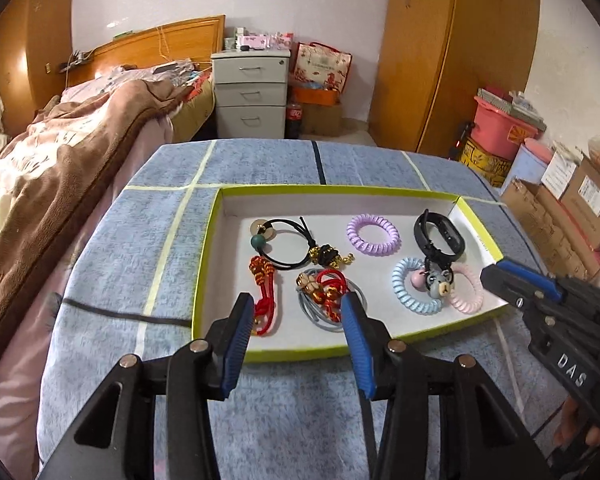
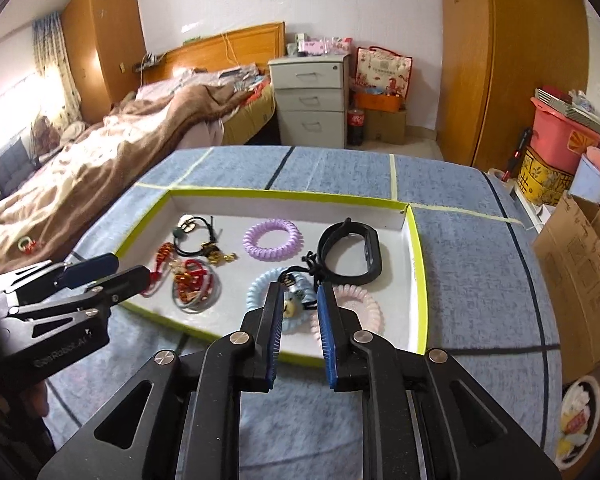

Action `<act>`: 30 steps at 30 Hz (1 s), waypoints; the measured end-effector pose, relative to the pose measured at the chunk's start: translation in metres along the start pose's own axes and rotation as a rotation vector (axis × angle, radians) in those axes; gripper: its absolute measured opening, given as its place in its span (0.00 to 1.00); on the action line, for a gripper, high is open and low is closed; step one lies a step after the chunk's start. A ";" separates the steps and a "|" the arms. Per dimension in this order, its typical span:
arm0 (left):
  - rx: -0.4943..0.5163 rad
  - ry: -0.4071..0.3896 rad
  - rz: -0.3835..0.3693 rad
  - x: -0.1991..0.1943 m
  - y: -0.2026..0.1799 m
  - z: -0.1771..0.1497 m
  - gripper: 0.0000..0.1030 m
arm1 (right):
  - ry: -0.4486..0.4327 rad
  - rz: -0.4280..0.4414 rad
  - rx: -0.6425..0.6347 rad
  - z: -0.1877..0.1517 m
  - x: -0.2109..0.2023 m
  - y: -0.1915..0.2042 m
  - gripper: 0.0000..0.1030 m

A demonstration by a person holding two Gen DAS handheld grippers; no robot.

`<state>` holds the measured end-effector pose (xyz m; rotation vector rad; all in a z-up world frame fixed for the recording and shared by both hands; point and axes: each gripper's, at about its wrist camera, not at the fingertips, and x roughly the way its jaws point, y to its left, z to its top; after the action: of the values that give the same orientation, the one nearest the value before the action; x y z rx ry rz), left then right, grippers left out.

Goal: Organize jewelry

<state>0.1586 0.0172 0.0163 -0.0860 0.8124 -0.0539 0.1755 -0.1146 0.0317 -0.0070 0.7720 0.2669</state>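
A shallow white tray with a lime-green rim (image 1: 340,189) lies on the blue cloth. In it are a purple coil tie (image 1: 354,236), a black wristband (image 1: 446,238), a blue coil (image 1: 402,284) and a pink coil (image 1: 466,300) joined by a bear charm (image 1: 440,284), grey ties with red knots (image 1: 320,312), a red tassel (image 1: 264,304) and a black cord with a green bead (image 1: 257,241). My left gripper (image 1: 298,302) hangs open over the tray's near left. My right gripper (image 2: 300,288) stands slightly open above the bear charm (image 2: 290,306), gripping nothing.
The blue checked cloth (image 1: 172,240) covers the table. A bed with a brown blanket (image 1: 60,152) lies to the left, and a grey drawer unit (image 1: 252,92) stands behind. Cardboard boxes (image 1: 572,208) and a pink bin (image 1: 496,124) are stacked at the right.
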 end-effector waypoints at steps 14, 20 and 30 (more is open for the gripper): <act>-0.006 -0.027 0.037 -0.020 -0.008 -0.016 0.46 | -0.034 0.013 0.046 -0.018 -0.015 0.009 0.18; -0.002 -0.034 0.029 -0.024 -0.012 -0.018 0.46 | -0.036 0.014 0.048 -0.020 -0.018 0.010 0.18; -0.012 -0.026 0.030 -0.025 -0.010 -0.020 0.46 | -0.030 0.011 0.046 -0.021 -0.018 0.011 0.18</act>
<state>0.1265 0.0080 0.0219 -0.0859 0.7877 -0.0196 0.1460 -0.1100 0.0302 0.0446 0.7483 0.2594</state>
